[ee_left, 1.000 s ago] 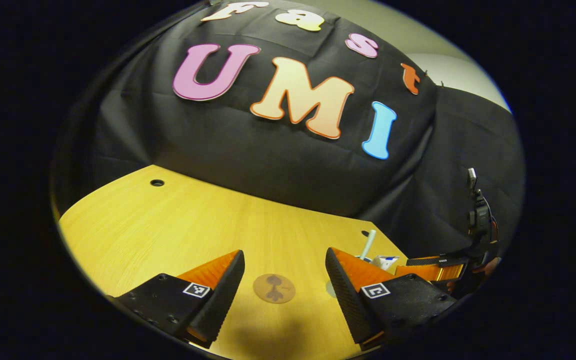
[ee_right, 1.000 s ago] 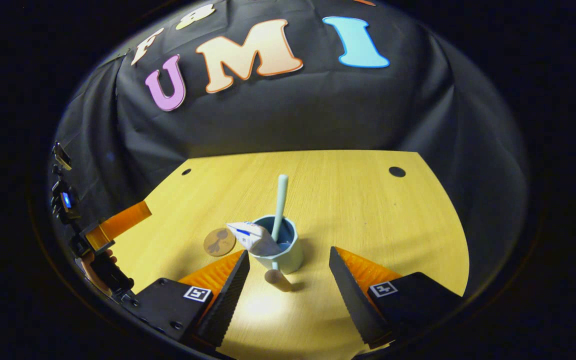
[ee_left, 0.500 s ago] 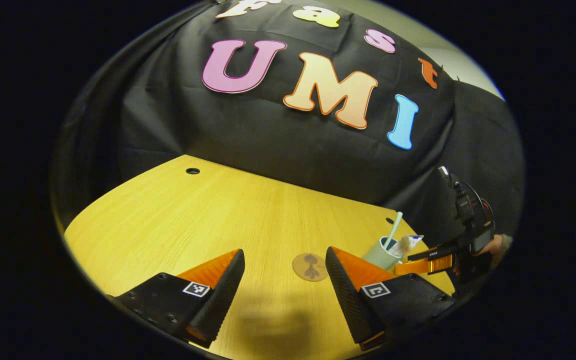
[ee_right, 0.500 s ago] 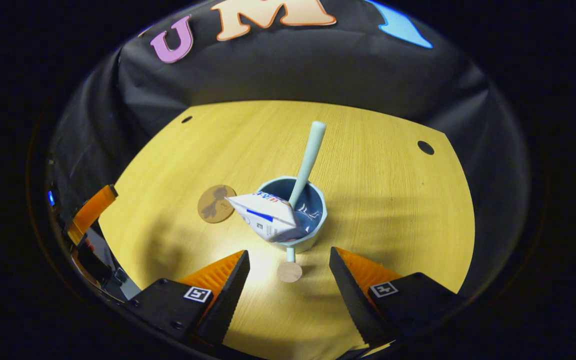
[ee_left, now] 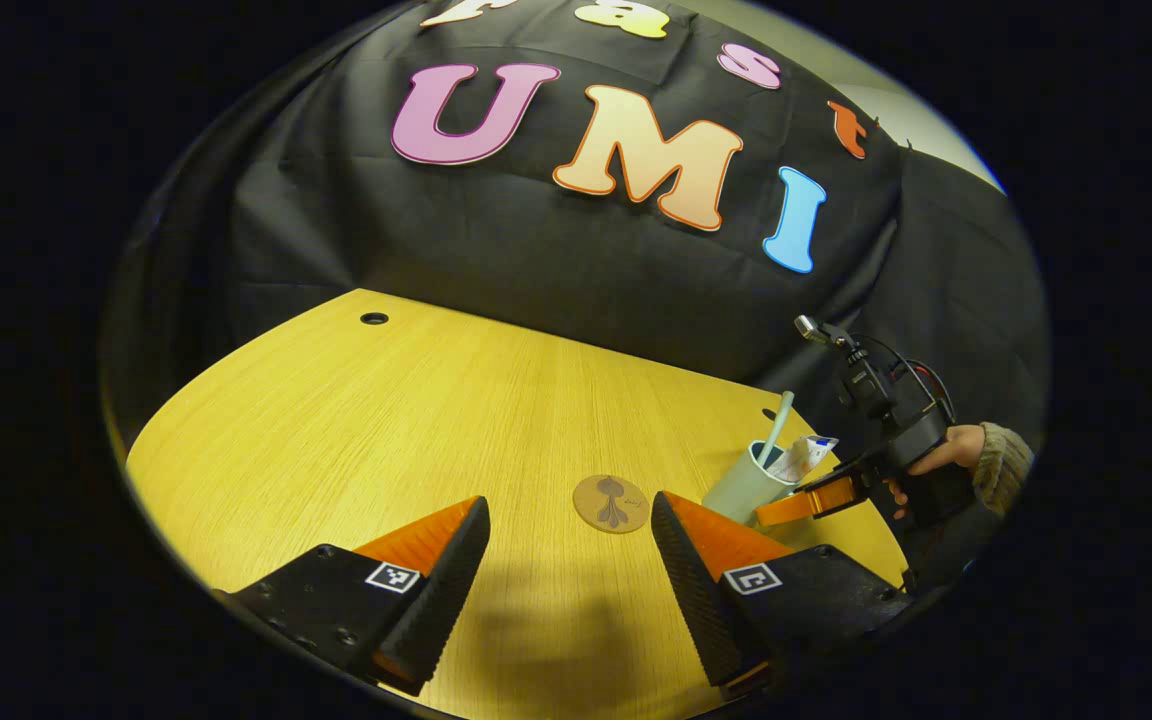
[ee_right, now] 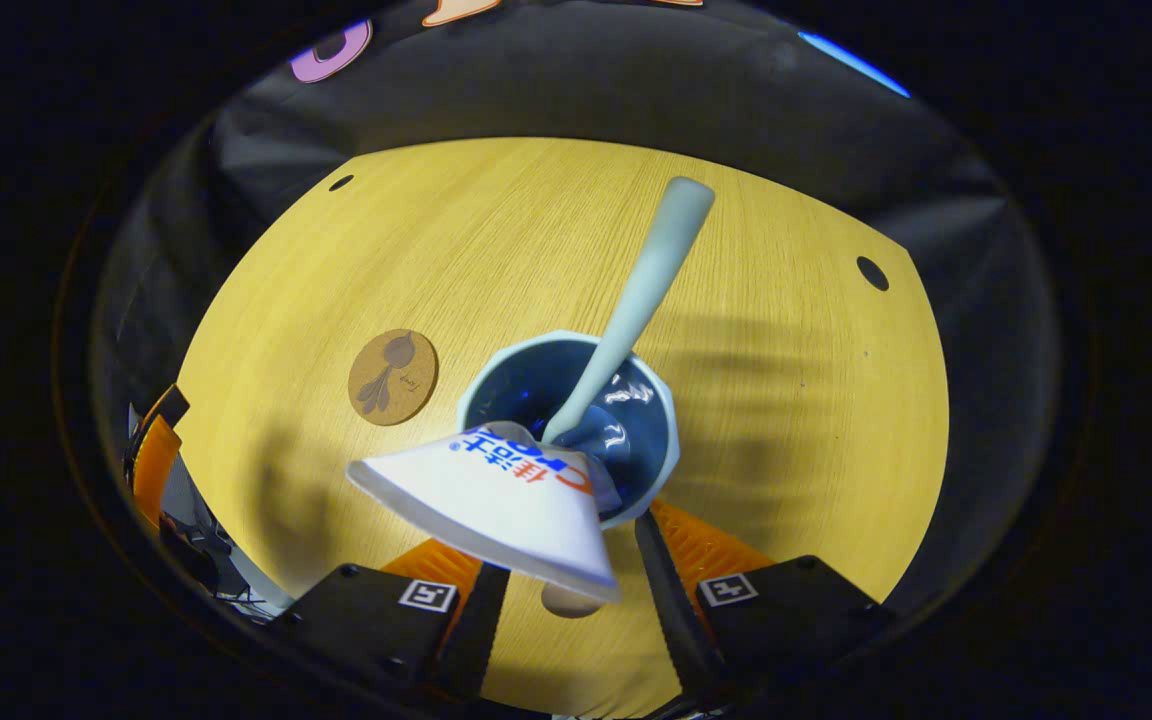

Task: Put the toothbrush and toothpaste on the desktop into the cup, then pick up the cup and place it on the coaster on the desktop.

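- Closely, the right tool (ee_right: 571, 545) has a finger on either side of the cup's (ee_right: 636, 470) near wall. The toothpaste (ee_right: 496, 495) leaning out over the rim hides the contact, so I cannot tell whether they clamp it.
- Inside the cup, the toothbrush (ee_right: 651, 270) stands tilted, its long axis pointing away from the tool toward the counter's (ee_right: 786, 400) far edge. Both items look already loaded.
- Outward, the coaster (ee_right: 393, 377) lies flat to the left of the cup and slightly beyond it, near but apart. The coming carry is probably a short leftward shift.
- Across the counter, the left tool (ee_left: 568, 500) is spread wide and empty. The coaster sits just ahead of its fingertips, so it is nearer the coaster than the cup.
- From there, the cup stands to the right of the coaster, toward the counter's right edge.
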The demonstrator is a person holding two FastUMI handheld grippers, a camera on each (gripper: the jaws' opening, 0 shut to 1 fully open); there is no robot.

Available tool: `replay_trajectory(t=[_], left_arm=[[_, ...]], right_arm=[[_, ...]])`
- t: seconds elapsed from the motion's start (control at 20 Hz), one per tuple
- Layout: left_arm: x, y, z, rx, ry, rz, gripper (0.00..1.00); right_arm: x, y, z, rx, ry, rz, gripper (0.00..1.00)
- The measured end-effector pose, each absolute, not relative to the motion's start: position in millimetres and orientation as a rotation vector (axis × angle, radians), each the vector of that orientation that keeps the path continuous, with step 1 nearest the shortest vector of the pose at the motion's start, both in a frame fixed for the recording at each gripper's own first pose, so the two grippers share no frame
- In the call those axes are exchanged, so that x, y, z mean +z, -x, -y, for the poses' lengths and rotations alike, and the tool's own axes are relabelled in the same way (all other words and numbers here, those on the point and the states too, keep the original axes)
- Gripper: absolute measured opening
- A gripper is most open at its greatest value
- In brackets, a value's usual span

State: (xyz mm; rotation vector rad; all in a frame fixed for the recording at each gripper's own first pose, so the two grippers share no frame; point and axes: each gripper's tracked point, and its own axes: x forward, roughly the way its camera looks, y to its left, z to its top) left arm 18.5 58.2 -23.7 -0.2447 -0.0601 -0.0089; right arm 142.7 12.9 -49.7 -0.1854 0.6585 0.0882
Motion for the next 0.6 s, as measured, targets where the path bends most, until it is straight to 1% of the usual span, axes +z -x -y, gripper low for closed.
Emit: replay_trajectory(t=[0.05,0.1,0.2,0.25,0.5,0.55,0.6], left_arm=[[-25.5,-18.2,-57.1,-0.013,0.249,0.058,0.94],[-26.4,-18.6,-56.8,-0.016,0.254,0.055,0.94],[-26.7,-19.6,-56.1,-0.019,0.257,0.052,0.94],[-27.8,-19.9,-56.1,-0.018,0.255,0.047,0.94],[-31.7,-17.2,-56.3,-0.026,0.260,0.035,0.94],[-33.2,-16.7,-56.3,-0.027,0.262,0.034,0.94],[-33.7,-16.8,-56.6,-0.027,0.264,0.032,0.94]], right_arm=[[-51.4,-141.3,-10.4,0.087,0.199,-0.675,0.65],[-55.1,-140.5,-9.2,0.081,0.207,-0.693,0.61],[-58.5,-140.5,-9.5,0.078,0.207,-0.705,0.34],[-59.2,-141.2,-9.4,0.075,0.211,-0.707,0.30],[-53.4,-139.9,-8.0,0.054,0.234,-0.683,0.27],[-51.1,-139.3,-8.1,0.049,0.248,-0.671,0.24],[-50.7,-138.3,-10.6,0.050,0.256,-0.661,0.24]])
